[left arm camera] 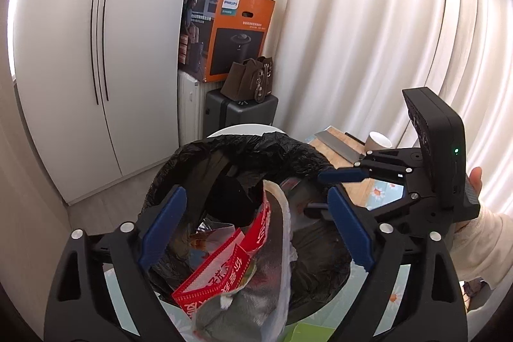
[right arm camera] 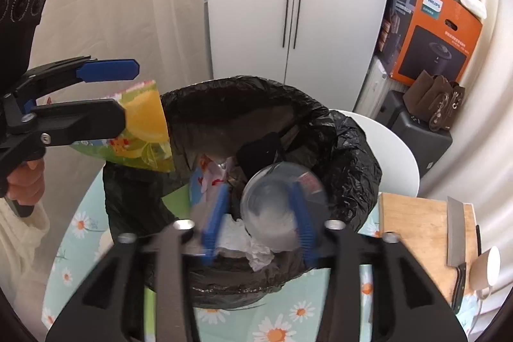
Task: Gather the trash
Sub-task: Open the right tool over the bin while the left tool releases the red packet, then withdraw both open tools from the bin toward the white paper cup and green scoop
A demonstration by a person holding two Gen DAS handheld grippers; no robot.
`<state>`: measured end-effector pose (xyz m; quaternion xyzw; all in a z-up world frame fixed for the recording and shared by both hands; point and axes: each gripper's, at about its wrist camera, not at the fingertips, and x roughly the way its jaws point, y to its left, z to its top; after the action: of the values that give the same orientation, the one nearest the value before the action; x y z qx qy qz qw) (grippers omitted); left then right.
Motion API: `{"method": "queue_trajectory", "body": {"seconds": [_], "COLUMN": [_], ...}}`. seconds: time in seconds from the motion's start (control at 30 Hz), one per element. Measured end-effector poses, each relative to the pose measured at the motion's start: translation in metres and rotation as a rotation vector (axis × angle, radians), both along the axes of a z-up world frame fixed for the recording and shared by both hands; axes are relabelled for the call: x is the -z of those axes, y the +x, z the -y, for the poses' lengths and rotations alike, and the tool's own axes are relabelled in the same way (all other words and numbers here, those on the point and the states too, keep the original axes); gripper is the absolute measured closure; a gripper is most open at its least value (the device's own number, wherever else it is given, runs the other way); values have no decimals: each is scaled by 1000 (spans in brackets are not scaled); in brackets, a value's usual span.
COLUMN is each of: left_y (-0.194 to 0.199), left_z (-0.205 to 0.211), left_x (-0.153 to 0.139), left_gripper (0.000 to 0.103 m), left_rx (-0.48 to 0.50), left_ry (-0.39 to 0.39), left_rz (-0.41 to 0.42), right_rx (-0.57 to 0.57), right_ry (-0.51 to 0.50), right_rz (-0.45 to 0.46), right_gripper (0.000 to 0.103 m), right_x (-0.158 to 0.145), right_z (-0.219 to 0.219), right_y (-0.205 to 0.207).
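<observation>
Right gripper [right arm camera: 256,225]: fingers motion-blurred, grip on clear cup [right arm camera: 282,210] unclear. Snack wrapper [left arm camera: 237,271]: lower end cut off by near frame edge; print partly unreadable. Bin liner [right arm camera: 346,143]: deeper contents in shadow, indistinct. Cleaver [right arm camera: 457,249]: handle partly behind mug [right arm camera: 487,270].

A home: wardrobe [left arm camera: 96,53]; curtains [left arm camera: 368,21]; handbags [left arm camera: 250,79]; daisy tablecloth [right arm camera: 282,322].

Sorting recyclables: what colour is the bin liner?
Black bin liner, clearest in the right wrist view.
</observation>
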<state>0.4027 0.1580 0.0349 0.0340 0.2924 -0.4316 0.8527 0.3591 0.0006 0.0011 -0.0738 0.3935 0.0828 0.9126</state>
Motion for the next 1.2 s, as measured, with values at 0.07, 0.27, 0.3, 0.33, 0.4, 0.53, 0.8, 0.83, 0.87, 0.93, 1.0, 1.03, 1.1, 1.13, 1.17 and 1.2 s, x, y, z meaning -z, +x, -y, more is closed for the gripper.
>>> {"method": "queue_trajectory", "body": {"seconds": [0.07, 0.27, 0.3, 0.33, 0.4, 0.53, 0.8, 0.83, 0.87, 0.93, 1.0, 1.03, 1.1, 1.13, 1.17, 1.2], "left_y": [-2, -7, -9, -10, -15, -23, -39, -41, -44, -47, -51, -52, -55, -57, -60, -62], "left_z": [-5, -17, -20, -22, -25, -32, -45, -46, -47, -50, -53, -54, -55, -55, -55, -55], "left_x": [-2, 6, 8, 10, 14, 22, 32, 34, 35, 38, 42, 45, 52, 55, 59, 62], "left_gripper": [6, 6, 6, 6, 6, 6, 6, 6, 6, 6, 6, 6, 6, 6, 6, 6], "left_rx": [-22, -83, -89, -97, -111, -139, -191, -192, -195, -200, -203, -203, -203, -203, -204, -206], "left_ry": [-4, 29, 33, 39, 51, 76, 113, 120, 127, 137, 137, 141, 159, 166, 172, 179], "left_rz": [9, -17, -25, -29, -37, -57, -75, -78, -79, -94, -111, -120, -135, -141, -147, -154], "right_rx": [0, 24, 26, 24, 18, 0, -36, -38, -40, -48, -54, -56, -58, -60, -62, -66], "right_ry": [6, -15, -24, -35, -60, -84, -60, -58, -56, -50, -52, -52, -44, -35, -28, -24], "right_rz": [25, 35, 38, 35, 24, 12, 3, 1, -4, -18, -30, -36, -48, -56, -64, -72], "right_gripper": [35, 19, 19, 19, 18, 17, 16, 16, 16, 16, 16, 16, 16, 16, 16, 17], "right_x": [-4, -8, -8, -7, -4, -2, 4, 6, 7, 11, 15, 17, 21, 24, 27, 30], "right_z": [3, 8, 8, 8, 7, 5, 0, -1, -2, -3, -5, -6, -8, -9, -9, -10], "right_y": [-7, -27, -31, -35, -41, -57, -81, -84, -86, -92, -97, -100, -105, -108, -110, -113]}}
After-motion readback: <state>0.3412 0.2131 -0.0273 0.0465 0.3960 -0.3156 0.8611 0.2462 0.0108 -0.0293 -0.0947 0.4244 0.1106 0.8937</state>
